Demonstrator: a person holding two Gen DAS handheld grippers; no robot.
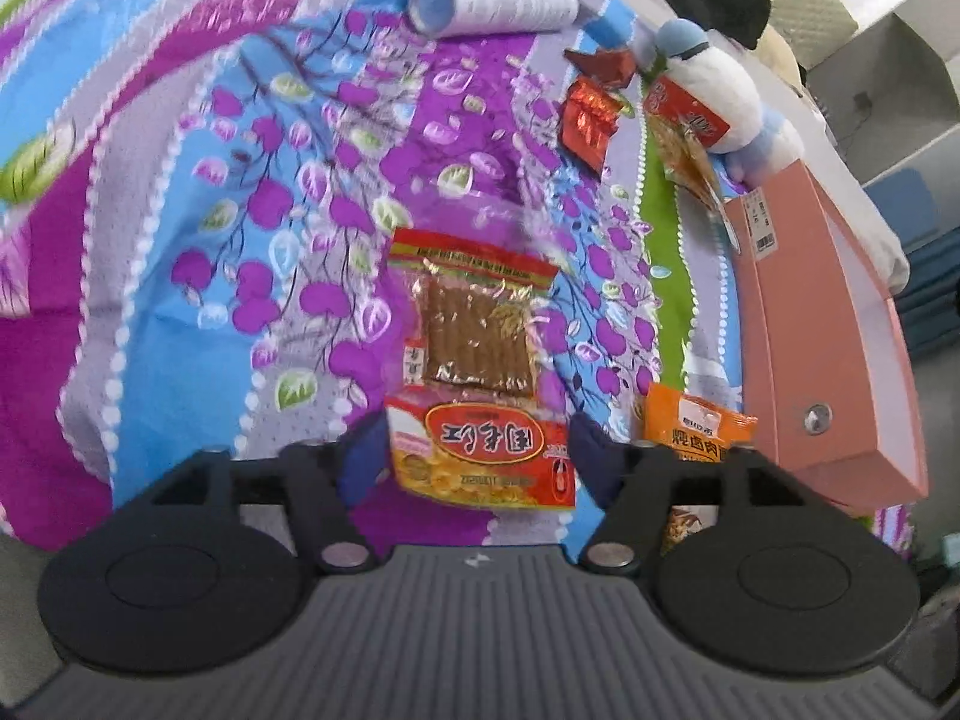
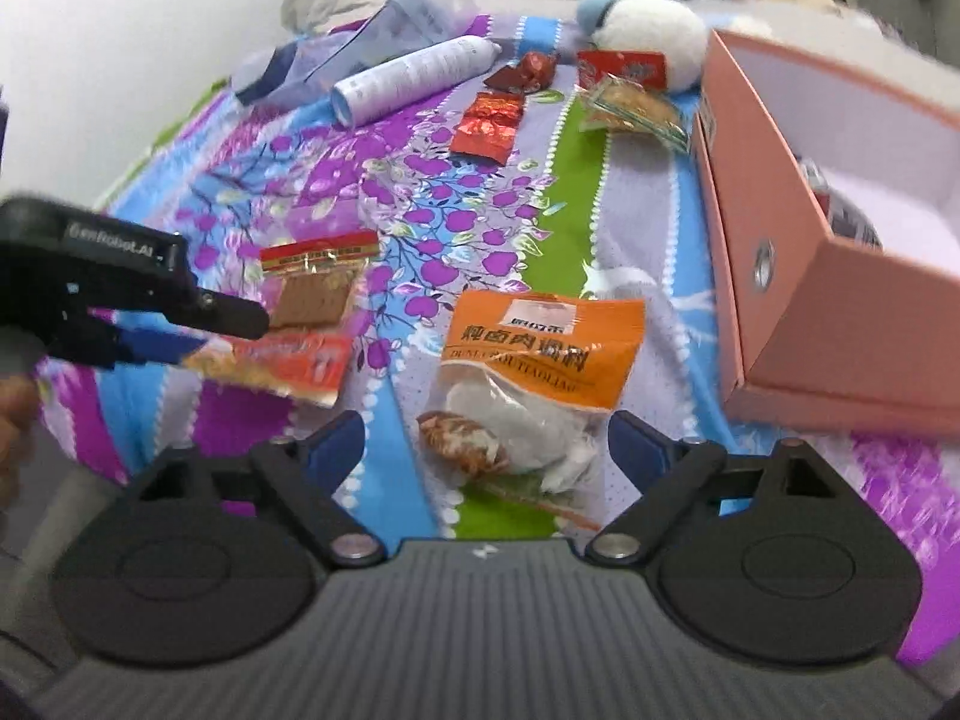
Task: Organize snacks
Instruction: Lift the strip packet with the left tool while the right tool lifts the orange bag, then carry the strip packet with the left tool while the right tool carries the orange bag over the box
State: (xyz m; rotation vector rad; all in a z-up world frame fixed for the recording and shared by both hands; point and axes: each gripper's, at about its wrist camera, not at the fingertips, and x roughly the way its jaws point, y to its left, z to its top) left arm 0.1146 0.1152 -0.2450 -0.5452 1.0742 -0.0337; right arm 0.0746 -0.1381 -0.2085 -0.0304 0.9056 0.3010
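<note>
Surface: a bedspread [image 1: 180, 192] with purple blossoms and blue, green and grey stripes is carrying everything.
Left gripper [image 1: 477, 450]: its jaws are standing apart, with the red-and-yellow snack packet [image 1: 480, 384] lying between the blue pads; neither pad is pressing on it. The packet's clear middle is showing brown sticks, and it is lying flat on the bedspread.
Right gripper [image 2: 486, 444]: its jaws are gaping wide over the orange seasoning packet [image 2: 540, 336], whose clear lower end is sitting between the pads, untouched as far as can be seen.
Pink box [image 2: 840, 300]: it is sitting open at the bedspread's right edge, just beside the orange seasoning packet; a dark item is lying inside, too hidden to tell what.
Far edge: a white tube [image 2: 414, 75] is lying on its side, with a red foil packet [image 2: 489, 126] and a dark red wrapped sweet [image 2: 528, 72] near it.
Far right corner: a white-and-blue plush toy [image 1: 714, 96] is resting on another red-topped snack packet [image 1: 684, 132], close to the box's far end.
Person: part of a hand [image 2: 15, 426] is showing at the right wrist view's left edge.
</note>
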